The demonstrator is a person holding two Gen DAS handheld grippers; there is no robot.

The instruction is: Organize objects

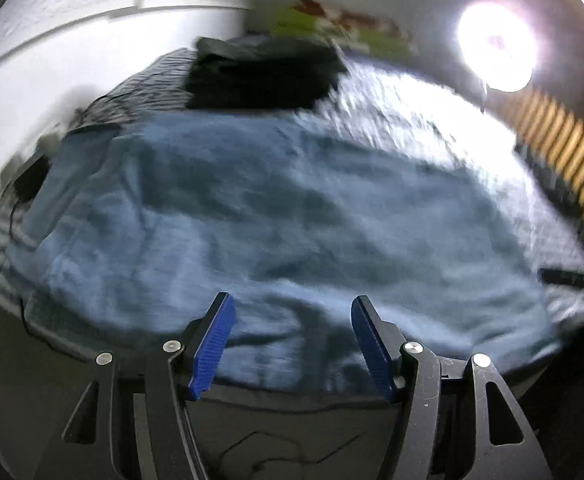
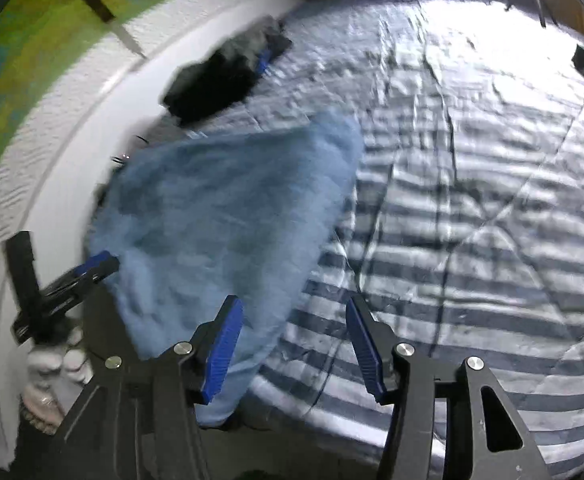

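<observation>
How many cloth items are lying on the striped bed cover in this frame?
2. A blue towel is spread near the bed's front edge, by both grippers. A dark folded garment lies beyond it, toward the white wall. Motion blur could be hiding something smaller.

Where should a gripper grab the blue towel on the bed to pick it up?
Probably the blue towel's near edge, by the right gripper. The towel lies flat on the striped bedsheet, so come down from above at the bed's front and pinch that edge.
</observation>
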